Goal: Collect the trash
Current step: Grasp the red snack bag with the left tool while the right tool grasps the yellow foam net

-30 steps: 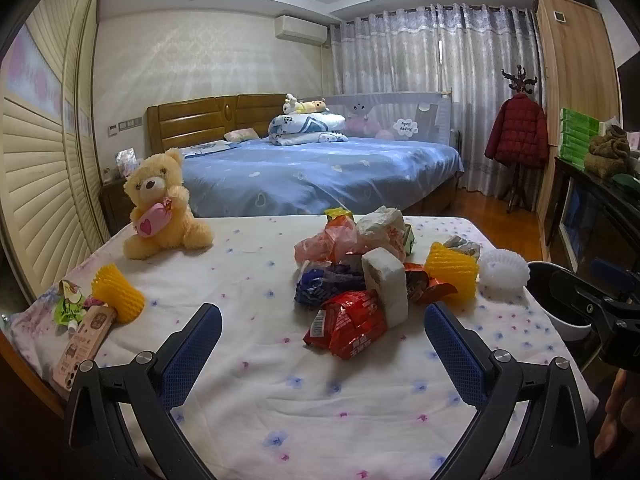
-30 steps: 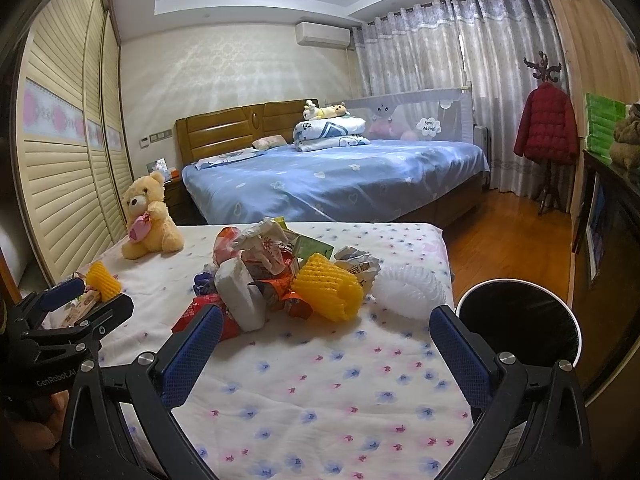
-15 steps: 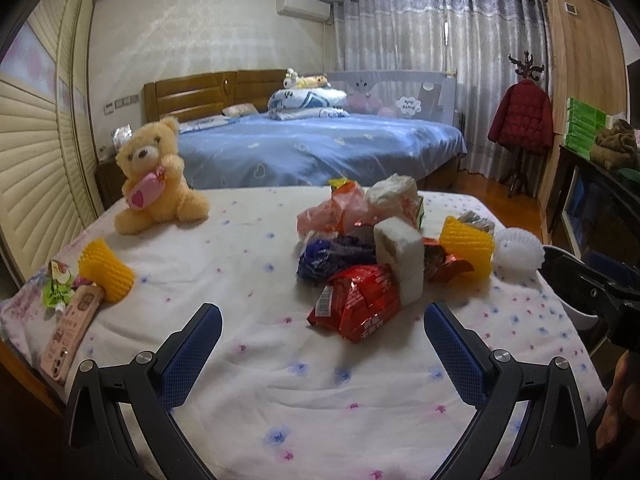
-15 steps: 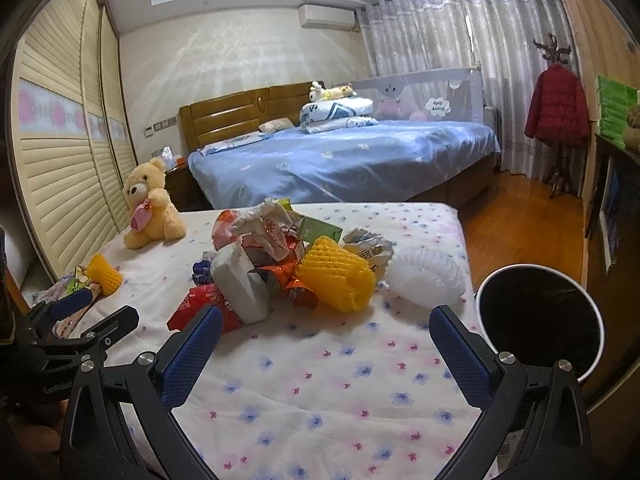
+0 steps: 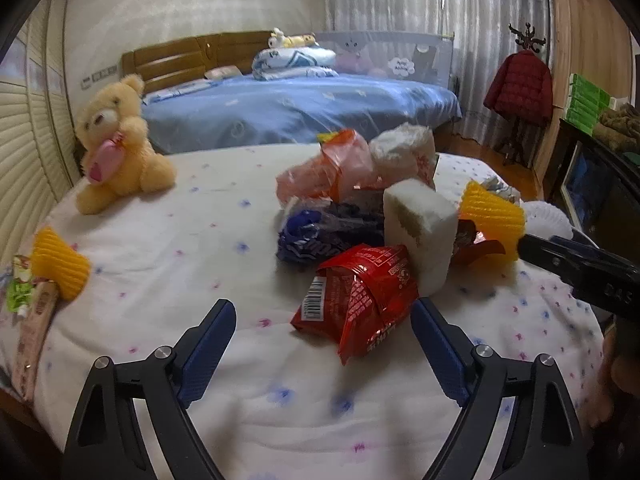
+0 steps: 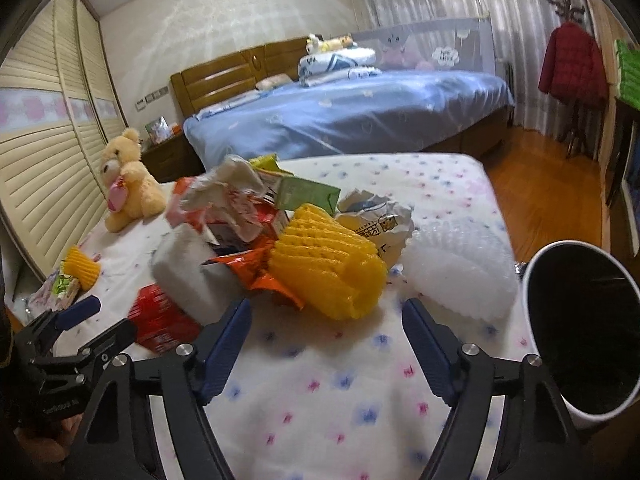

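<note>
**Both grippers open over a heap of trash on the flowered sheet**

The left gripper point(image 5: 322, 320) hovers with its blue-padded jaws spread wide and nothing between them. Just ahead of it lies a crumpled red foil snack wrapper point(image 5: 356, 300), whose near edge reaches close to the right-hand finger. Behind the wrapper a white foam block point(image 5: 420, 236) stands tilted against the pile, with a dark blue crinkled plastic bag point(image 5: 320, 236) to its left and a pink-orange plastic bag point(image 5: 320, 176) further back.

The right gripper point(image 6: 326, 320) is likewise spread apart and empty. Directly before it lies a yellow ribbed foam fruit net point(image 6: 328, 272), resting on an orange foil wrapper point(image 6: 256, 268). Just right of the net sits a white foam fruit net point(image 6: 460, 268), and beyond that, off the bed's edge, stands a round bin with a white rim and black inside point(image 6: 580, 328). A green carton point(image 6: 304, 196) and crumpled white paper point(image 6: 232, 184) top the heap behind.

All of it rests on a white bed sheet with small pink and blue flowers point(image 6: 320, 400). Well to the left sit a yellow teddy bear holding a pink heart point(image 5: 116, 148) and a second yellow foam net point(image 5: 58, 264) beside a flat pink packet point(image 5: 34, 328).
</note>
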`<action>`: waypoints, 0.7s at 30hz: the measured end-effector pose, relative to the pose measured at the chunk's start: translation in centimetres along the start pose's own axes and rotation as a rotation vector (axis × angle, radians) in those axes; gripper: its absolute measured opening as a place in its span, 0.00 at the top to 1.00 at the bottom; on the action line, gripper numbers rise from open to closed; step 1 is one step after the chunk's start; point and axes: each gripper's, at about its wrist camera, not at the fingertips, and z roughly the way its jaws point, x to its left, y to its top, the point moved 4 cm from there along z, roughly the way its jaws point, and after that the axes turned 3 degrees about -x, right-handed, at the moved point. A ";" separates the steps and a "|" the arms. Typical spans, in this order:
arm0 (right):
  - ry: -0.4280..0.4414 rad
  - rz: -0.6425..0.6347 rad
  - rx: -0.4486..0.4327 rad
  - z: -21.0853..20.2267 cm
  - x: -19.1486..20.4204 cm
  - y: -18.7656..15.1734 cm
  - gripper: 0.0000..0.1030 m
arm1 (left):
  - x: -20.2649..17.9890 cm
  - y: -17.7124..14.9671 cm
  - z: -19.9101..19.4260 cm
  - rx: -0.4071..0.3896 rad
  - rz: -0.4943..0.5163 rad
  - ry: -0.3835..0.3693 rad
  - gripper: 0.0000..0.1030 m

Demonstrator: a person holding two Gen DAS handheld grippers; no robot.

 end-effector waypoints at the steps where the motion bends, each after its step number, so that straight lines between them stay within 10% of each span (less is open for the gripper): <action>1: 0.002 0.006 0.014 0.6 -0.1 0.1 0.24 | 0.0 0.0 0.4 0.009 -0.003 -0.006 0.15; 4: 0.006 0.017 0.036 1.8 -0.6 0.2 0.29 | 0.1 0.0 1.7 0.037 -0.013 -0.023 0.28; 11: 0.035 0.054 0.071 2.6 -1.1 0.2 0.86 | -0.6 -0.4 2.5 0.066 0.010 -0.076 0.75; 21: 0.065 0.052 0.050 0.6 -0.4 -0.5 0.96 | 0.2 -1.1 -0.5 0.018 0.000 -0.078 0.93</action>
